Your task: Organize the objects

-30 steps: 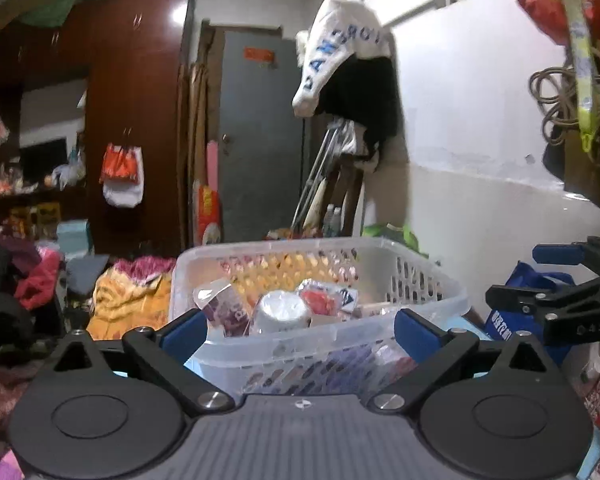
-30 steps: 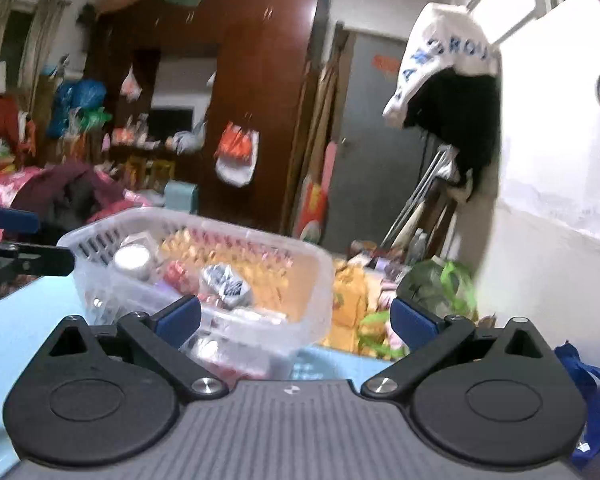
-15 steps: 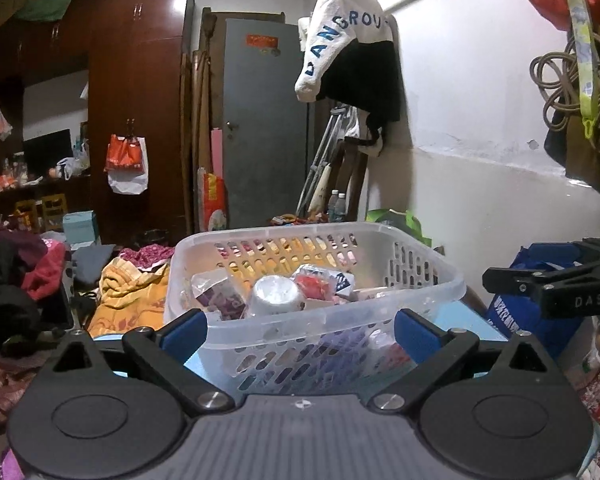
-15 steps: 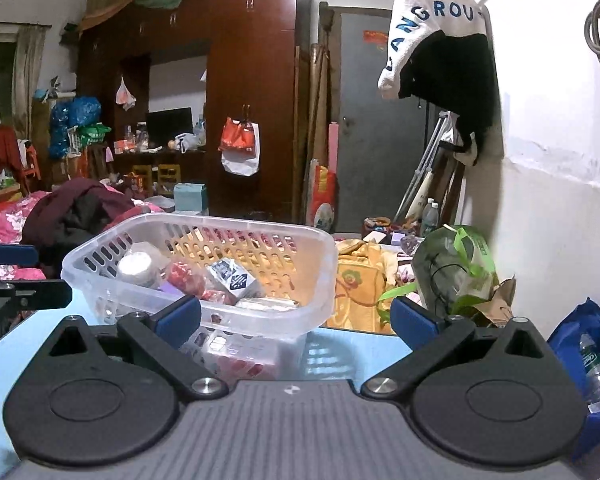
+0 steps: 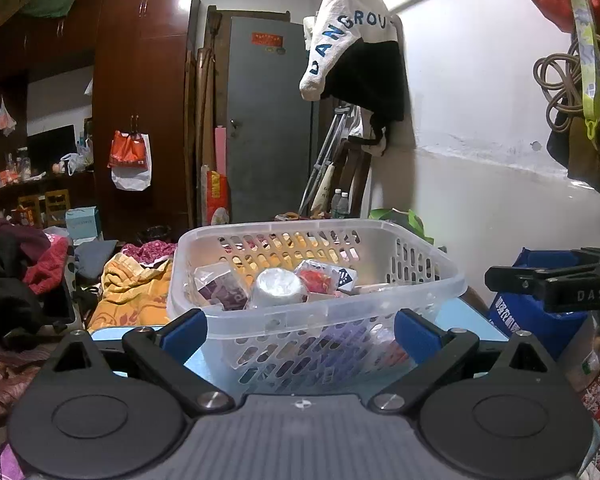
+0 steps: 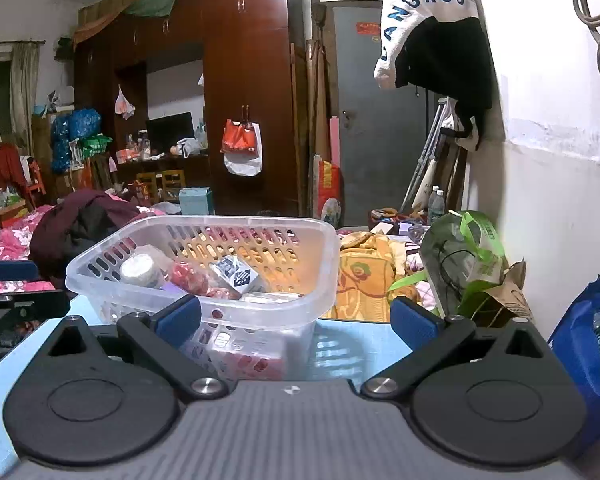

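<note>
The basket's (image 5: 316, 308) lower contents blur behind its perforated wall; the right gripper (image 5: 556, 284) is cut off at three o'clock; the packets' (image 6: 236, 274) print is unreadable.

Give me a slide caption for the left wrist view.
Open left tongs face a clear perforated plastic basket of snack packets on a light blue table.

"DANGROU" on white hanging garment (image 5: 350, 36); "DAS" on right gripper (image 5: 556, 284).
</note>
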### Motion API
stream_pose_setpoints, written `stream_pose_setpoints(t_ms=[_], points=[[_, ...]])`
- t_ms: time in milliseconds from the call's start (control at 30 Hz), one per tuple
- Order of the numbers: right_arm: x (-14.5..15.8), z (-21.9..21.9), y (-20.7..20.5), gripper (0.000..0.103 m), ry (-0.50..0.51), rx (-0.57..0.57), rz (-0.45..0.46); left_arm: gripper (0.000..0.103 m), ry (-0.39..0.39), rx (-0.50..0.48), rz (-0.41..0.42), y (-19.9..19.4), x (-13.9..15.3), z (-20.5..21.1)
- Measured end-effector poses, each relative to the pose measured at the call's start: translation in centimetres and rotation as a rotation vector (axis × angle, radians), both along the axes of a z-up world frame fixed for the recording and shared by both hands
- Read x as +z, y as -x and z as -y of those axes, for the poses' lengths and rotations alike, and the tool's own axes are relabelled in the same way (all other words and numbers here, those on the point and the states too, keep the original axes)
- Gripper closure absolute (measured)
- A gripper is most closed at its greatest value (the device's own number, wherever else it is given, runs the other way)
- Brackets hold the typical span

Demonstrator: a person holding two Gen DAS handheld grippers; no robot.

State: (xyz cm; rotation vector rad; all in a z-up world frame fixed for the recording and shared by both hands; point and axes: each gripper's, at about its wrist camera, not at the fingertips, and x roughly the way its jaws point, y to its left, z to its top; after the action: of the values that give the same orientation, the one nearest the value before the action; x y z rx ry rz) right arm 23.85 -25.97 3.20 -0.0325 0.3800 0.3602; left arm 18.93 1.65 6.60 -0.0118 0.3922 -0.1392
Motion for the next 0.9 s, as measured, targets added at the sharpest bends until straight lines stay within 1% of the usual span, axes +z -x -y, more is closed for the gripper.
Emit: stream_pose_setpoints(t_ms=[133,267,900], points=[[-0.05,0.26,0.14,0.000,-0.012,0.006,-0.002,0.002,0.022,-0.018,0.004,0.09,-0.16,-0.18],[-0.11,0.32,0.24,0.000,-0.009,0.008,0.001,0.002,0.010,-0.011,0.000,0.10,-0.36,-0.05],[-0.07,0.49,0.41,0.000,-0.016,0.018,-0.001,0.002,0.014,-0.013,-0.003,-0.02,-0.24,-0.08]])
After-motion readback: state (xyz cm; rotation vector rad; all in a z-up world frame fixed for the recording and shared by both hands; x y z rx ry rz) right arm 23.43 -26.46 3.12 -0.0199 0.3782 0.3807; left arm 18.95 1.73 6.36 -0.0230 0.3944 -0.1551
